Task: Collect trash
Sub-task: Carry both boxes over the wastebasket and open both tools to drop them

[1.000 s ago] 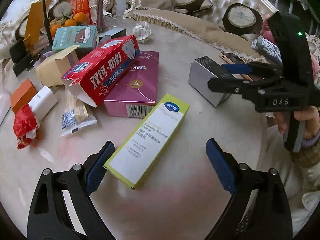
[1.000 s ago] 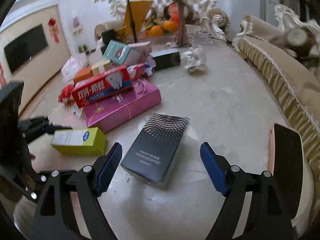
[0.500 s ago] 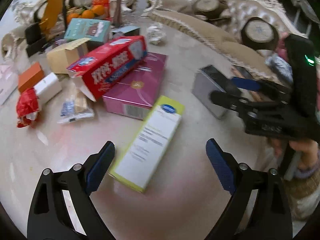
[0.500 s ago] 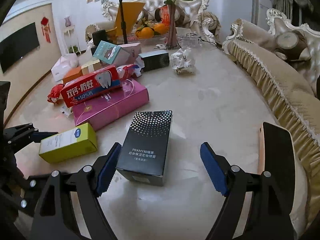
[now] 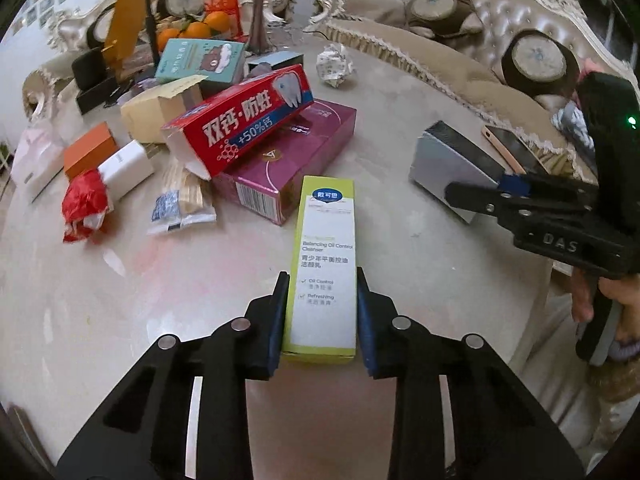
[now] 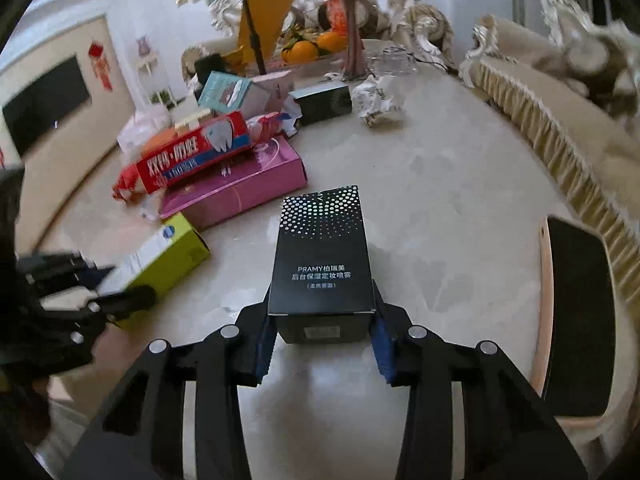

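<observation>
In the left wrist view my left gripper [image 5: 321,294] is shut on the near end of a long lime-green and white cleanser box [image 5: 326,236] lying on the marble table [image 5: 120,300]. The right wrist view has my right gripper [image 6: 322,322] closing, its blue pads against both sides of a black dotted cosmetics box [image 6: 322,248]. From the left wrist view that box [image 5: 448,160] looks silver-sided, with the right gripper [image 5: 492,192] at its near end, held by a hand [image 5: 616,292]. The green box [image 6: 168,252] and the blurred left gripper [image 6: 80,284] appear at the left of the right wrist view.
A heap of litter lies beyond: a red toothpaste box [image 5: 240,124] on a pink box [image 5: 296,160], a red wrapper [image 5: 84,204], snack packets [image 5: 180,204], small cartons, crumpled paper [image 5: 334,66]. A phone [image 5: 508,148] lies by the sofa edge [image 5: 440,68]. Oranges and a vase stand at the back.
Both grippers have closed from wide open onto their boxes: the left on the green box, the right on the black box. The green box now lies straight between the left fingers.
</observation>
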A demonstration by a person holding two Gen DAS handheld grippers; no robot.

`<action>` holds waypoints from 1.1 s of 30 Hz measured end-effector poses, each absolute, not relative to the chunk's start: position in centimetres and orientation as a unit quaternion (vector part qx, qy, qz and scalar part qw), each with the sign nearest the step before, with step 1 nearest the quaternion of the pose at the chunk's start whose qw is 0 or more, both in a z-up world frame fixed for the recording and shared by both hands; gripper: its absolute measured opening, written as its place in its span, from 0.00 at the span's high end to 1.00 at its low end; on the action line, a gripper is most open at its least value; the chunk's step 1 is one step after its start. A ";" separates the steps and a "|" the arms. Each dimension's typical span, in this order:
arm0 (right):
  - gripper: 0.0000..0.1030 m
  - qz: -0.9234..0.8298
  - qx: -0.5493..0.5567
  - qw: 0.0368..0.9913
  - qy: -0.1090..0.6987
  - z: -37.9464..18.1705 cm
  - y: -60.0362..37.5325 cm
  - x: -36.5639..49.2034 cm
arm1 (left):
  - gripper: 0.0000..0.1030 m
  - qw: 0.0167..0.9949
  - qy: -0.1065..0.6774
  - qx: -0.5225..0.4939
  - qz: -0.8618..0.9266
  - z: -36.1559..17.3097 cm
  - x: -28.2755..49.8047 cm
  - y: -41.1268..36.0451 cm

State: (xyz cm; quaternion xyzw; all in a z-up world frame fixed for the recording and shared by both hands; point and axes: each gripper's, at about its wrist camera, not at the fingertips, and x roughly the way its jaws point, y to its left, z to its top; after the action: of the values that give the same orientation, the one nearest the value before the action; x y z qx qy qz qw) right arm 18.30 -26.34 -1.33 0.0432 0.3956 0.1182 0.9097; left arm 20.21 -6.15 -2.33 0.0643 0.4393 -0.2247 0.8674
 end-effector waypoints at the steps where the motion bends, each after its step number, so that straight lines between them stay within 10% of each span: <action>1: 0.62 0.118 0.043 0.911 0.392 -1.0 -26.5 17.8 | 0.70 0.869 0.438 0.057 -0.225 -2.3 20.0 -6.0; 13: 0.62 0.220 0.060 0.909 0.348 3.2 -26.9 6.8 | 0.70 0.903 0.362 0.013 -0.233 1.4 8.1 -3.5; 30: 0.62 0.253 -0.045 0.769 0.585 -15.6 -17.9 3.0 | 0.70 0.806 0.564 -0.069 -0.163 -15.8 -0.3 -2.0; 32: 0.61 0.248 -0.053 0.773 0.581 -16.1 -17.3 3.1 | 0.68 0.795 0.578 -0.088 -0.161 -17.1 0.0 -1.7; 33: 0.55 0.247 -0.058 0.773 0.582 -16.3 -17.0 3.2 | 0.46 0.793 0.582 -0.094 -0.154 -17.5 0.1 -1.4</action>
State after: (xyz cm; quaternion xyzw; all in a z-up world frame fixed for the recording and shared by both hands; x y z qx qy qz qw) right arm 3.16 -16.97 -16.31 -0.0577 0.5818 0.2467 0.7728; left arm 0.07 -1.44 -17.48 -0.0936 0.5822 -0.1541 0.7928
